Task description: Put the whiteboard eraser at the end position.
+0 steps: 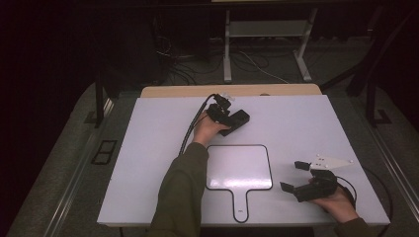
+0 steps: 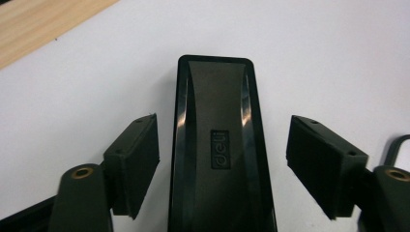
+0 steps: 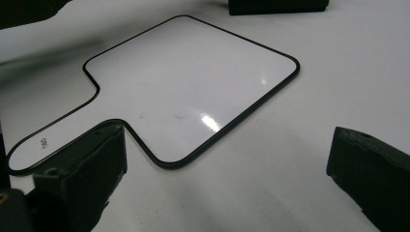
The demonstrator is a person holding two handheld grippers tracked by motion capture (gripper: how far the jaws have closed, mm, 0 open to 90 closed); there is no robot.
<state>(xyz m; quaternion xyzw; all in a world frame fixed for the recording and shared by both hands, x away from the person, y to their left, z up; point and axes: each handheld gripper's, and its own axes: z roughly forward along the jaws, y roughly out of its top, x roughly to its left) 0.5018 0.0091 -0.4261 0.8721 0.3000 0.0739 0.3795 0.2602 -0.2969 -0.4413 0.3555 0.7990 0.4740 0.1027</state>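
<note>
High view: the left gripper (image 1: 232,117), at the table's (image 1: 148,148) far side, reaches over a black eraser (image 1: 239,120); the right gripper (image 1: 292,175) rests near the front right corner, jaws spread, with the handled whiteboard (image 1: 239,168) just to its left

Left gripper view: the eraser (image 2: 217,145) lies between the 2 jaws, a gap at each side, pads clear of it

Right gripper view: jaws wide apart, nothing between; the whiteboard (image 3: 183,87) lies ahead, the eraser (image 3: 278,6) beyond
</note>
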